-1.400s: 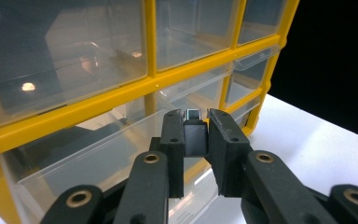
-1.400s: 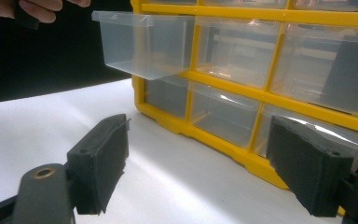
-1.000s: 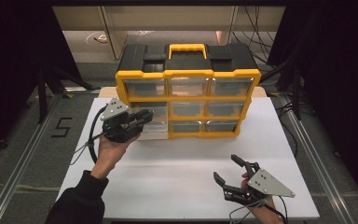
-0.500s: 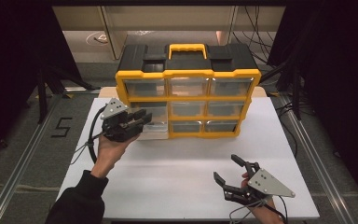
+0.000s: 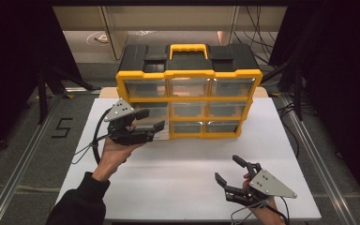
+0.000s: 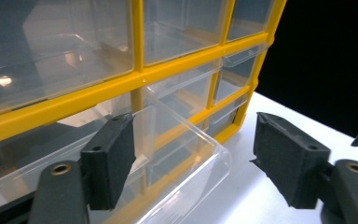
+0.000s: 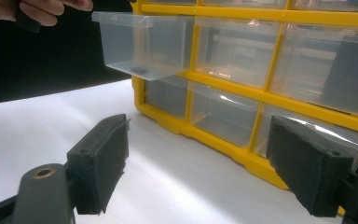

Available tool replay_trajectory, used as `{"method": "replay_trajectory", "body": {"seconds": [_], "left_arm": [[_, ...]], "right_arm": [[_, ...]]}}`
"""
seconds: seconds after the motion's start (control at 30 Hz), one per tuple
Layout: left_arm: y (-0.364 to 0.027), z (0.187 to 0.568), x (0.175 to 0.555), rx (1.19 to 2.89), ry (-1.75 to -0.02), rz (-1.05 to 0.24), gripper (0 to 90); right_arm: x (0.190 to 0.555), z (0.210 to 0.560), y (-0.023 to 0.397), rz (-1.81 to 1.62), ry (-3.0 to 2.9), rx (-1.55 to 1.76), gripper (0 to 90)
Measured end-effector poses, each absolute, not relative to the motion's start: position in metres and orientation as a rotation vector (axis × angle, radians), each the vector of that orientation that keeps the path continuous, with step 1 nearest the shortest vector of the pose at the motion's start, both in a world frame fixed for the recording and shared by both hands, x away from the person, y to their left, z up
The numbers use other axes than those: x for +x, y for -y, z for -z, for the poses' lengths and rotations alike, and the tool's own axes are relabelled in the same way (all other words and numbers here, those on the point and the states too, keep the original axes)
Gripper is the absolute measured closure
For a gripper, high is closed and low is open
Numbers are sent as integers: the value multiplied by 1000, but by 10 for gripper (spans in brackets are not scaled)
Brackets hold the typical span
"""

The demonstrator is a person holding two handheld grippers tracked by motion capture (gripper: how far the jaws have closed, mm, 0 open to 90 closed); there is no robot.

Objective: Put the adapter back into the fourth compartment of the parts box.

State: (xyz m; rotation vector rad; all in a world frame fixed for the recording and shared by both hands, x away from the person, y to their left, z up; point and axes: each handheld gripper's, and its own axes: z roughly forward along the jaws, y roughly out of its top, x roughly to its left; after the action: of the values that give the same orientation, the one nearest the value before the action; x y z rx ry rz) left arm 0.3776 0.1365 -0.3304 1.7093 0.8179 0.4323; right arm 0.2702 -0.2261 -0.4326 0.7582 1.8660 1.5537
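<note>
A yellow and black organizer (image 5: 187,101) with clear drawers stands at the back of the white table (image 5: 178,178). Its middle-left drawer (image 5: 155,112) is pulled part way out. My left gripper (image 5: 153,119) is at that drawer's front, and its jaws have just been opening. In the left gripper view the drawer's front corner (image 6: 186,140) lies between the open jaws of the left gripper (image 6: 193,163), the right pad (image 6: 284,158) well clear of it. In the right gripper view the drawer (image 7: 144,44) holds a small dark item. My right gripper (image 5: 227,168) stays open over the table's front right, holding nothing.
The organizer's other drawers (image 5: 225,110) are pushed in. Bare table lies between the organizer and the right gripper (image 7: 198,172). Metal rails (image 5: 23,159) and cables run along the floor on both sides of the table.
The left gripper's jaws, shut at the drawer's front a second ago, now stand apart. The drawer stays pulled out. The right gripper has not moved.
</note>
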Motion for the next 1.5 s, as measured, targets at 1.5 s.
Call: {"method": "replay_trajectory", "body": {"seconds": [1.5], "left_arm": [[-122, 353, 333, 1586, -560, -392, 213]], "right_arm": [[269, 433, 225, -1557, -1867, 757, 219]]}}
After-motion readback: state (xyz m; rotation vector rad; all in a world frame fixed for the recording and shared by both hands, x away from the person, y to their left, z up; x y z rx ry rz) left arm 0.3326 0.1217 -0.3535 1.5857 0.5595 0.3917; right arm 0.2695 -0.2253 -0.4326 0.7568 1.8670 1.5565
